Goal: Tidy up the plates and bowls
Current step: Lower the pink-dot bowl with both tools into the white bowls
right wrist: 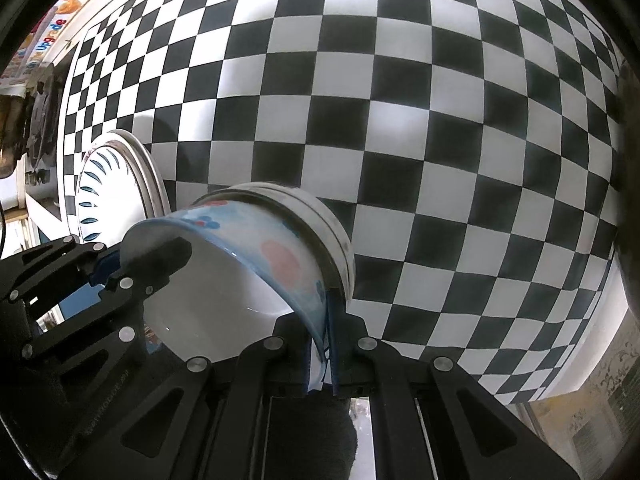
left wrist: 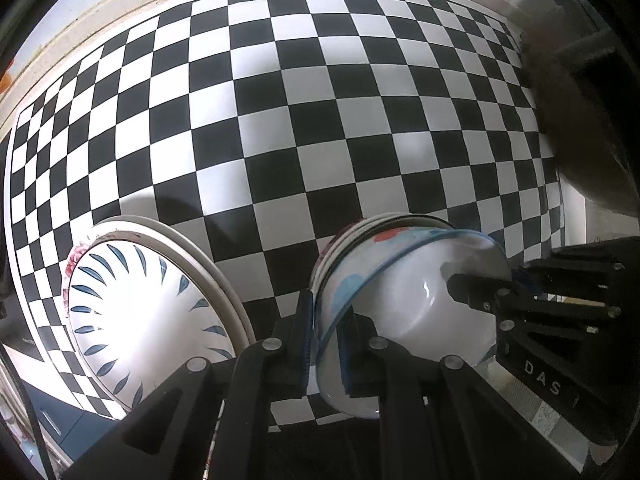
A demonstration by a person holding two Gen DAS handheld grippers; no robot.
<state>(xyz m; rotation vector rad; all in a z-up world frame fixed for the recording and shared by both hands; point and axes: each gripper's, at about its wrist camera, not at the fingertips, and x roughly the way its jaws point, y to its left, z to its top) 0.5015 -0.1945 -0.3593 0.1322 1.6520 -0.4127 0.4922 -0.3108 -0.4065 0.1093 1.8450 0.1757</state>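
The flat cloth with black and white squares [left wrist: 304, 128] looks like a chessboard. The round white plate with dark blue leaf strokes [left wrist: 148, 320] has a bit of red at its edge. The shiny white bowl with a blue rim [right wrist: 224, 280] has pink and blue spots outside. Both black grippers [left wrist: 324, 344] [right wrist: 320, 356] have blue pads.

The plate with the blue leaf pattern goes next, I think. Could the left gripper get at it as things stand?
Probably not yet: the left gripper is shut on the rim of the bowl, which the right gripper also grips. The plate lies close by on the checkered cloth, nothing covering it.
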